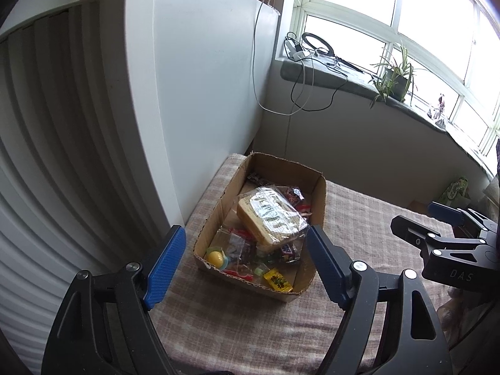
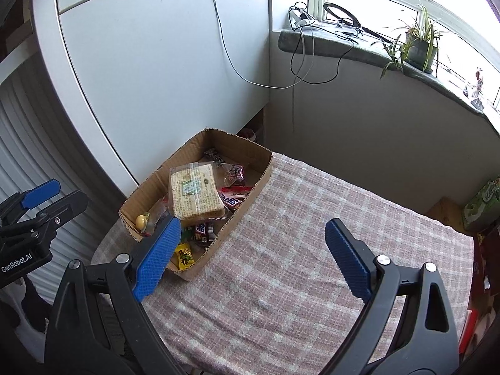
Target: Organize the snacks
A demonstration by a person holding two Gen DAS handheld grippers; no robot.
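burying smaller snacks (image 1: 250, 250): cracker pack (image 1: 272, 215)

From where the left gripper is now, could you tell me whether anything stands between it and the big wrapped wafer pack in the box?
Nothing visible does. The left gripper is open and above the table, and the wafer pack lies on top of the other snacks in the open cardboard box. The right gripper is off to the side over the cloth.

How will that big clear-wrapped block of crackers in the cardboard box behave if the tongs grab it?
The large clear-wrapped cracker block looks rigid, so it should lift as one piece. Its glossy film may be slippery and crinkle under the pads. It lies tilted on smaller snacks in the brown cardboard box, so a push would likely slide or tip it, and hard squeezing could crack it.
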